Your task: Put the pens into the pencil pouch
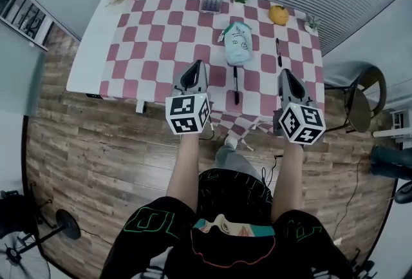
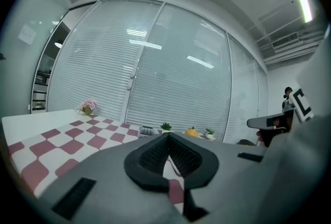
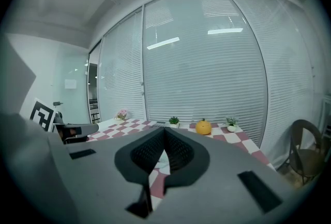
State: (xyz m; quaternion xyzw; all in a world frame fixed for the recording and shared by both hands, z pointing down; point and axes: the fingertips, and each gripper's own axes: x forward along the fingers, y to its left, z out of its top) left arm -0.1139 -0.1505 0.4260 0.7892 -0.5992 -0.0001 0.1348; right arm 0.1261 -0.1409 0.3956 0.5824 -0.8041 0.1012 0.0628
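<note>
Two slim black pens (image 1: 235, 86) flat on checked tablecloth (image 1: 148, 46): one just below soft mint pouch (image 1: 237, 43), second pen (image 1: 278, 52) to its right. Left gripper (image 1: 195, 68), right gripper (image 1: 285, 75): ribbed jaws pressed together, empty.

The desk (image 1: 90, 46) has a smooth white top under a matt red-and-white checked cloth (image 1: 161, 33). The floor (image 1: 84, 136) is wood planking with a grainy, worn look. The pencil pouch (image 1: 237, 43) looks like soft pale-green fabric. The left gripper (image 2: 169, 135) and right gripper (image 3: 164, 129) have matt grey plastic shells — their fingers (image 2: 154, 155) carry black, finely ribbed pads.
</note>
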